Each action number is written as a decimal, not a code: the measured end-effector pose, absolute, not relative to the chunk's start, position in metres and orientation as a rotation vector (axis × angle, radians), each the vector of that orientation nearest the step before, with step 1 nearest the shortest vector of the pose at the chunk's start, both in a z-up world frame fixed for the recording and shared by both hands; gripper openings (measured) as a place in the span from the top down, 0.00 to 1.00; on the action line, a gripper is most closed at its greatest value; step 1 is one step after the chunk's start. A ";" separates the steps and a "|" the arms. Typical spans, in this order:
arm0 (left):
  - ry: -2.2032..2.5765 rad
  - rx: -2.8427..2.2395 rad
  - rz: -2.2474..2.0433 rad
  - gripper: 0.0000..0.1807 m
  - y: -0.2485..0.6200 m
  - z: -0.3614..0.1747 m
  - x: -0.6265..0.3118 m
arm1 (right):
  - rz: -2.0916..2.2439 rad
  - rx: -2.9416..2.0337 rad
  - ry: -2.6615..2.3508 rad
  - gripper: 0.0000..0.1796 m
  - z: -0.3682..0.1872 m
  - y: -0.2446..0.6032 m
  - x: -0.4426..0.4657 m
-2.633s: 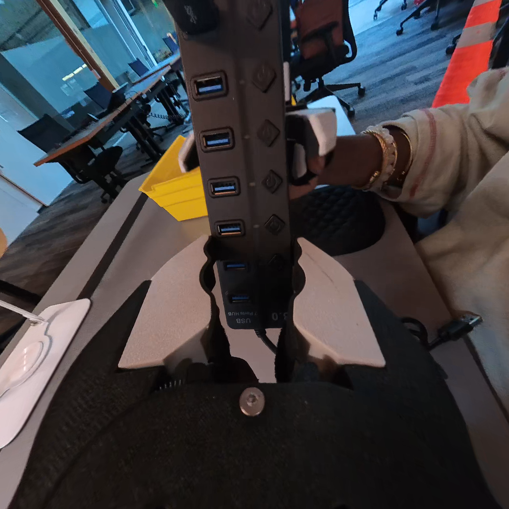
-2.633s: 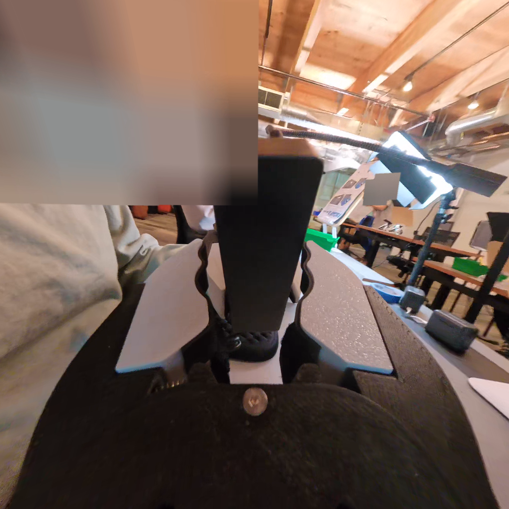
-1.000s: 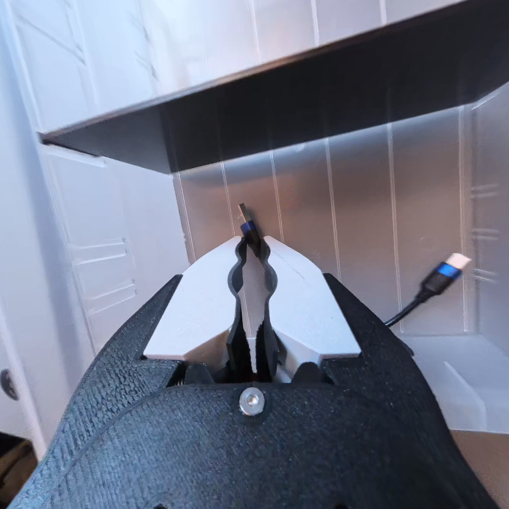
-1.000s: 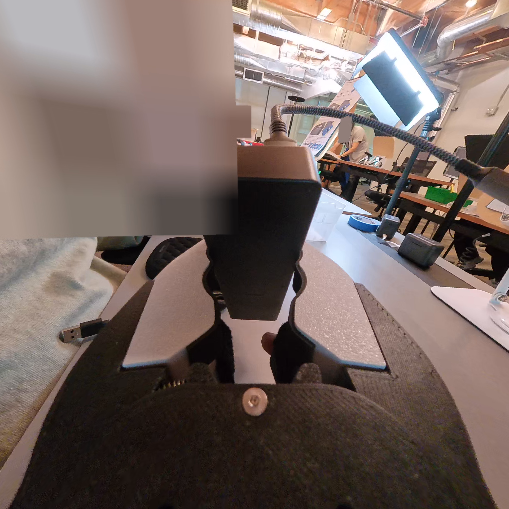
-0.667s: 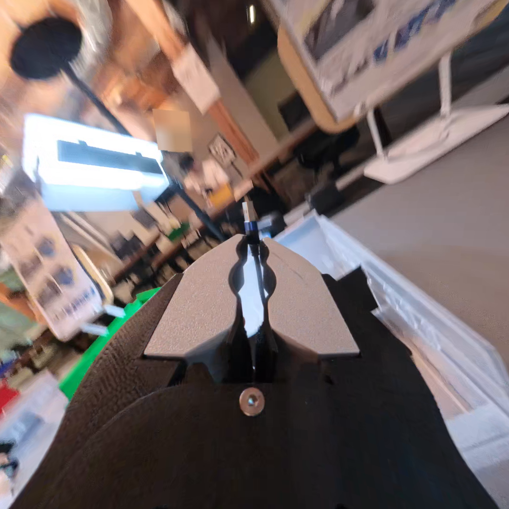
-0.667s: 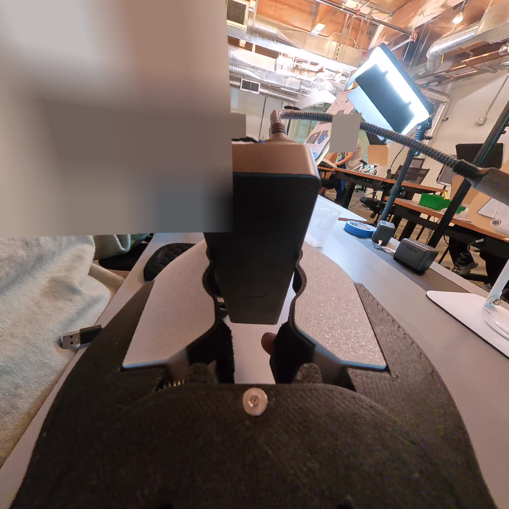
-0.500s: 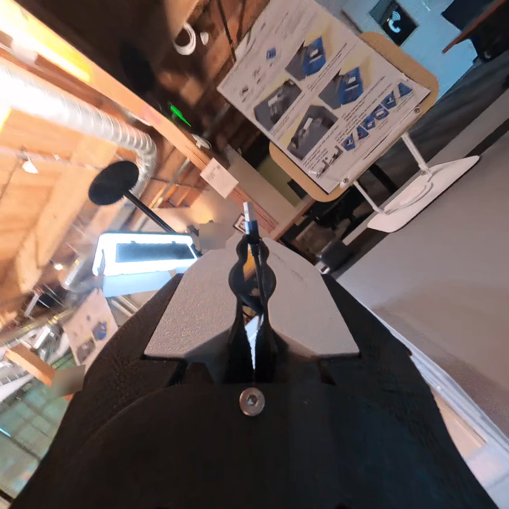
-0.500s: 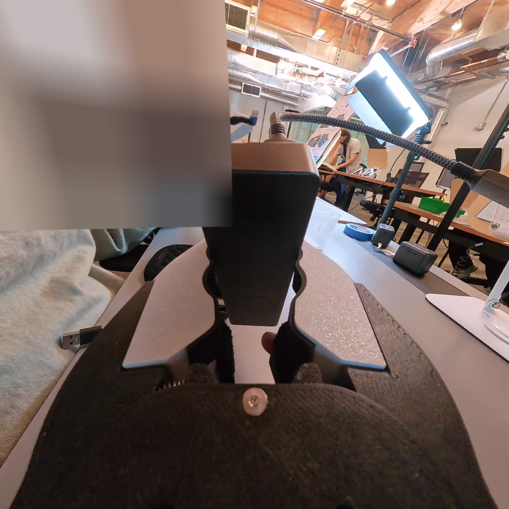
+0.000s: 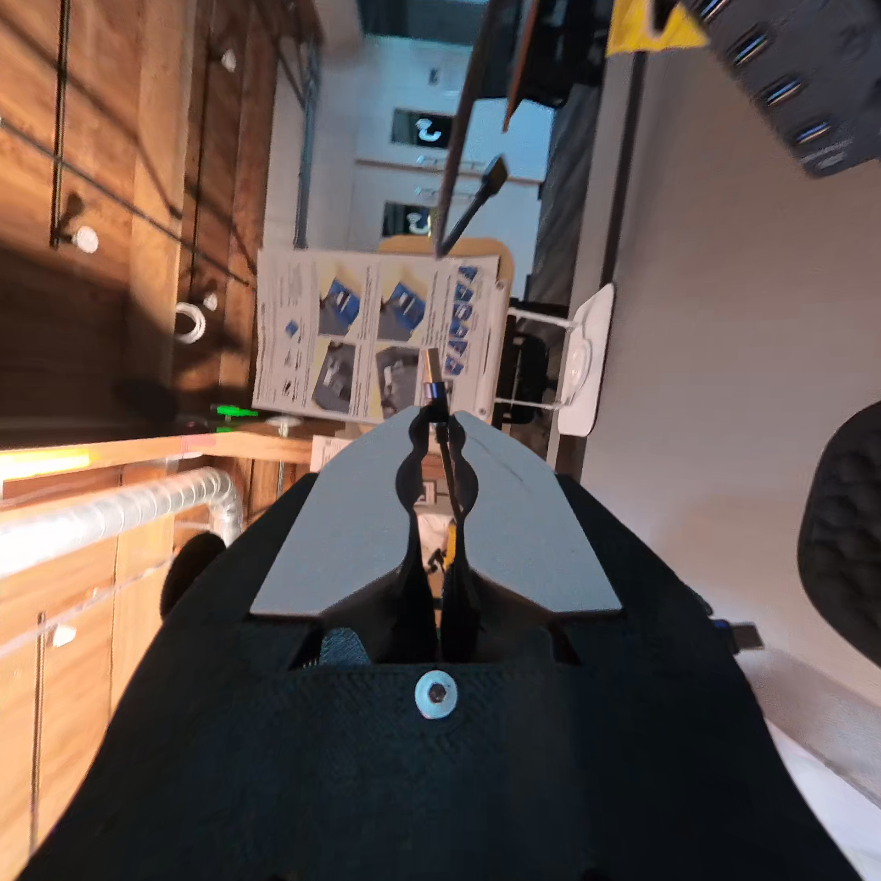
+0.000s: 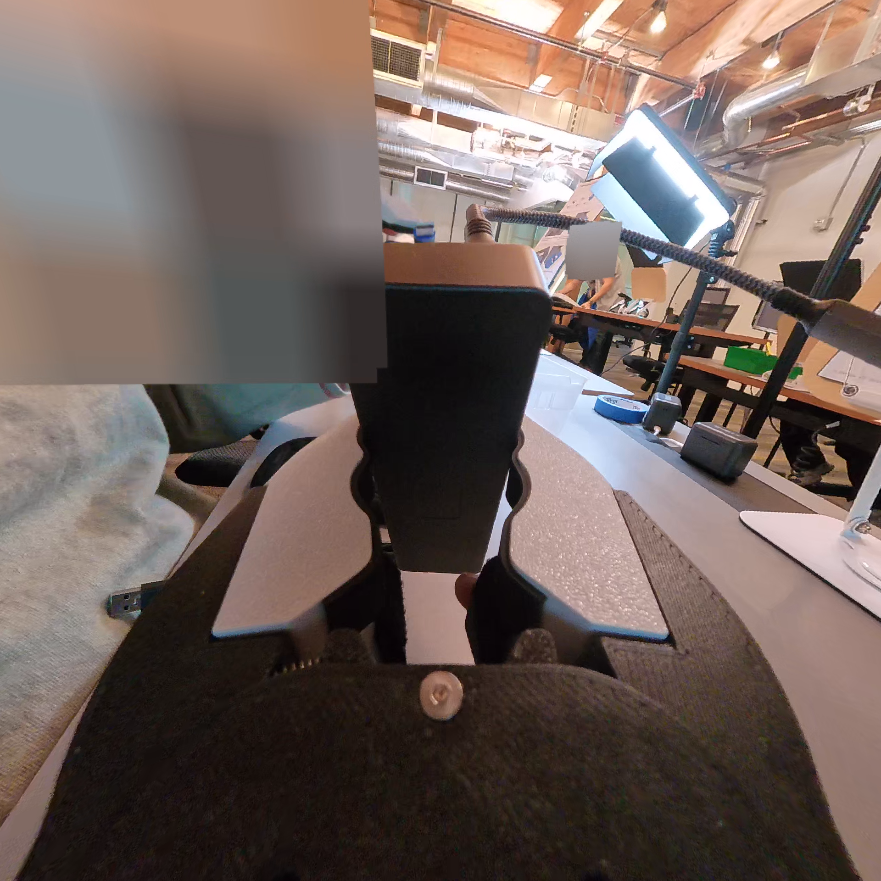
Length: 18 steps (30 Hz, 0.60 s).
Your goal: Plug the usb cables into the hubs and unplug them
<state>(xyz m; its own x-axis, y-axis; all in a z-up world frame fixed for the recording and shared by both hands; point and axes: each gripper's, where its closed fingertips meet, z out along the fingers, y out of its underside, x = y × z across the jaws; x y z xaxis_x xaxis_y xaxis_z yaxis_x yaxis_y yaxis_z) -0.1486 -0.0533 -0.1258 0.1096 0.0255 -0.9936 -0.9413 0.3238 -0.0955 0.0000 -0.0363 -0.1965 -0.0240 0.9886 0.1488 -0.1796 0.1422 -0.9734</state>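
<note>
Left wrist view: left gripper (image 9: 435, 415) pinches the usb cable (image 9: 431, 376), plug forward; hub (image 9: 805, 86) sits off-axis, upper right. Right gripper (image 10: 441, 476) clamps the hub (image 10: 457, 405). Square the plug to a port first.

A thin black usb cable (image 9: 447, 469) with a blue-collared silver plug (image 9: 429, 371) juts past the closed tips of the left tool (image 9: 435, 419). The dark, slab-shaped hub (image 10: 450, 419), with a braided lead (image 10: 619, 238) at its top end, stands upright, clamped in the right tool (image 10: 441, 457). In the left wrist view its blue-lined ports (image 9: 782, 90) show, blurred. Another usb plug (image 10: 126, 601) lies on the surface.
</note>
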 end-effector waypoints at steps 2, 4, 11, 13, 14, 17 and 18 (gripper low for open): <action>1.308 -0.939 0.940 0.96 -0.051 -0.133 -0.131 | 1.210 -0.946 -1.170 0.69 -0.196 -0.037 0.000; 1.358 -0.903 0.981 0.96 -0.045 -0.141 -0.118 | 1.213 -0.941 -1.170 0.69 -0.195 -0.038 0.000; 1.504 -0.799 1.128 0.96 -0.026 -0.173 -0.080 | 1.221 -0.942 -1.159 0.70 -0.194 -0.037 0.000; 1.528 -0.773 1.106 0.96 -0.025 -0.178 -0.066 | 1.226 -0.956 -1.152 0.70 -0.194 -0.036 -0.001; 1.542 -0.764 1.101 0.96 -0.024 -0.180 -0.059 | 1.226 -0.967 -1.149 0.70 -0.195 -0.034 -0.002; 1.563 -0.735 1.121 0.96 -0.016 -0.178 -0.043 | 1.201 -1.002 -1.162 0.70 -0.197 -0.033 -0.005; 1.572 -0.728 1.129 0.96 -0.012 -0.177 -0.039 | 1.192 -1.016 -1.169 0.70 -0.197 -0.033 -0.007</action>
<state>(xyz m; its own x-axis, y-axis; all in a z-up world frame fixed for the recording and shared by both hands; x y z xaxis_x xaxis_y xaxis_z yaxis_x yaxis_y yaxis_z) -0.0394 -0.0122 -0.1771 -0.2940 0.0843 -0.9521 -0.8753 0.3765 0.3036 -0.0066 -0.0331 -0.1973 -0.0026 0.9929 0.1193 -0.1387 0.1178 -0.9833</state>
